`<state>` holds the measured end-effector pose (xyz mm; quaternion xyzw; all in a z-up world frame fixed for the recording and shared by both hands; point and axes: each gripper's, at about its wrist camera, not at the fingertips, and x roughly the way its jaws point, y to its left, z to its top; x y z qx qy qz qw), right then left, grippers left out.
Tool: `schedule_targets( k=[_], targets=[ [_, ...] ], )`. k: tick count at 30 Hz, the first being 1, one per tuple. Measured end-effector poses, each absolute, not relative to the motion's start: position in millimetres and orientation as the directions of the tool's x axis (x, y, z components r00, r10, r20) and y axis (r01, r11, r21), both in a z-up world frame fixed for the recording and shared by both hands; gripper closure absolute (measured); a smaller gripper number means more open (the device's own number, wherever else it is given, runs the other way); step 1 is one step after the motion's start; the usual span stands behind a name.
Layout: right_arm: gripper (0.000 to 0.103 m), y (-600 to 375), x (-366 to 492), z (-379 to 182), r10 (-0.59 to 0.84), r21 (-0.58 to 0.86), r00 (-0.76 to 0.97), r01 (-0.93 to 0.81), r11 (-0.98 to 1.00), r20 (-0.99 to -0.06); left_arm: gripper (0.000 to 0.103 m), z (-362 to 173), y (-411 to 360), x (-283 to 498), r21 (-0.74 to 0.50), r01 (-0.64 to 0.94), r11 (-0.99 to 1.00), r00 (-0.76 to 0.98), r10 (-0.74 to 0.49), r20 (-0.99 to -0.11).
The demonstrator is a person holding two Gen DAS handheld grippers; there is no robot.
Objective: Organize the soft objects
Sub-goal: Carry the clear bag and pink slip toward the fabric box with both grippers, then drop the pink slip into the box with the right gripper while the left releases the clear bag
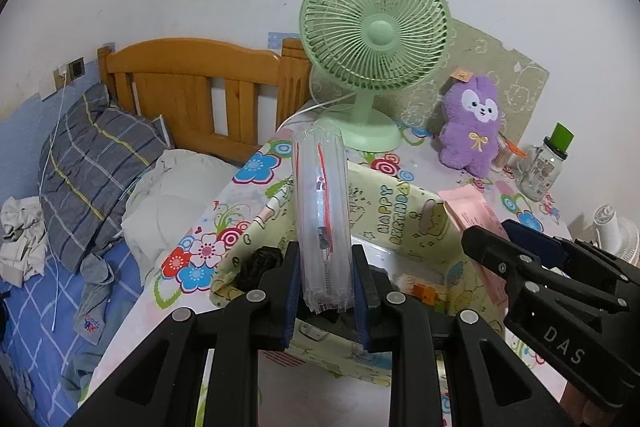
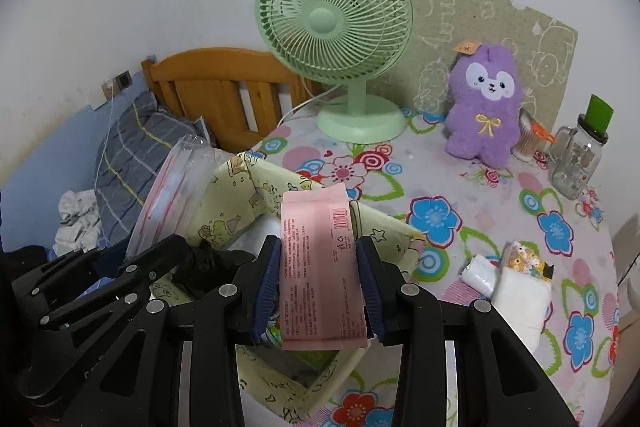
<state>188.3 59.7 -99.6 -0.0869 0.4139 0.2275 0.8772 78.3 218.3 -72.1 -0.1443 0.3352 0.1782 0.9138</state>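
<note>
Tongs both loaded. Left tongs (image 1: 326, 291) clamped narrow on a clear plastic packet (image 1: 322, 211) with red lines, held on edge, long axis running up and away from the pads toward the green fan (image 1: 374, 39). Right tongs (image 2: 318, 291) clamped on a pink packet (image 2: 316, 267), flat face to camera, long axis likewise pointing forward out of the pads.

Target looks to be the yellow cartoon-print fabric bin (image 1: 400, 211) on the flower-cloth bench (image 2: 460, 195). Both packets hang above its open mouth; bin lies directly below and slightly ahead of each pair of tongs. Something dark (image 1: 260, 263) already sits inside at the left; the bin's other contents unclear.

Key relation: pink packet over the bin's right half, clear packet over the left, tongs side by side and near each other. Neither hand clearly nearer. Judgement: lowering either packet lengthwise should drop it in; risk is the long packets catching on the soft rim.

Loose white tissue packs (image 2: 516, 283) remain on the bench to the right; purple plush (image 2: 486, 103) stands at the back.
</note>
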Motion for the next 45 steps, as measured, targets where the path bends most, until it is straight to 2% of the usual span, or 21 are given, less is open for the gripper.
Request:
schedule_targets(
  k=[9, 12, 14, 19, 20, 21, 22, 24, 26, 32, 39, 45],
  targets=[
    [0.061, 69.5, 191.7, -106.7, 0.336, 0.039, 0.537, -0.488, 0.872, -0.774, 0.08, -73.6, 229.2, 84.5, -0.146, -0.437, 0.888, 0.706, 0.238, -0.668],
    [0.061, 72.2, 192.5, -107.2, 0.342, 0.041, 0.533, -0.497, 0.867, -0.774, 0.077, -74.1, 231.0, 85.7, -0.145, -0.44, 0.886, 0.704, 0.241, -0.668],
    [0.061, 72.3, 192.9, -107.4, 0.349, 0.048, 0.529, -0.5, 0.865, -0.774, 0.073, -73.8, 231.2, 86.2, -0.146, -0.441, 0.886, 0.705, 0.241, -0.668],
    [0.059, 70.0, 192.5, -106.9, 0.355, 0.053, 0.527, -0.502, 0.863, -0.772, 0.051, -72.5, 230.1, 86.4, -0.142, -0.449, 0.882, 0.706, 0.253, -0.661],
    [0.054, 69.3, 192.3, -106.5, 0.361, 0.058, 0.524, -0.507, 0.86, -0.772, 0.051, -71.6, 230.0, 85.3, -0.143, -0.448, 0.882, 0.709, 0.253, -0.658],
    [0.043, 68.5, 191.9, -106.1, 0.366, 0.063, 0.521, -0.51, 0.858, -0.771, 0.049, -70.8, 229.8, 84.7, -0.141, -0.451, 0.881, 0.708, 0.257, -0.657],
    [0.037, 66.9, 191.8, -105.3, 0.351, 0.049, 0.533, -0.499, 0.865, -0.77, 0.044, -69.9, 230.5, 84.0, -0.133, -0.465, 0.875, 0.702, 0.273, -0.658],
    [0.016, 60.2, 192.2, -103.7, 0.319, 0.022, 0.559, -0.473, 0.881, -0.766, 0.034, -69.0, 233.6, 82.0, -0.141, -0.467, 0.873, 0.702, 0.269, -0.659],
    [0.011, 50.9, 192.4, -101.0, 0.331, 0.036, 0.562, -0.471, 0.882, -0.758, 0.033, -66.2, 233.6, 78.8, -0.151, -0.464, 0.873, 0.71, 0.264, -0.652],
    [0.011, 6.8, 191.4, -85.3, 0.341, 0.092, 0.593, -0.408, 0.908, -0.729, 0.026, -58.2, 214.0, 76.3, -0.137, -0.433, 0.891, 0.729, 0.257, -0.634],
    [0.011, -22.5, 180.8, -64.3, 0.313, 0.067, 0.643, -0.376, 0.924, -0.699, 0.003, -51.8, 182.2, 83.5, -0.123, -0.389, 0.913, 0.742, 0.232, -0.629],
    [0.011, -58.3, 171.7, -52.8, 0.275, 0.045, 0.683, -0.334, 0.942, -0.676, 0.0, -49.7, 152.9, 92.6, -0.109, -0.35, 0.93, 0.75, 0.208, -0.628]
  ],
)
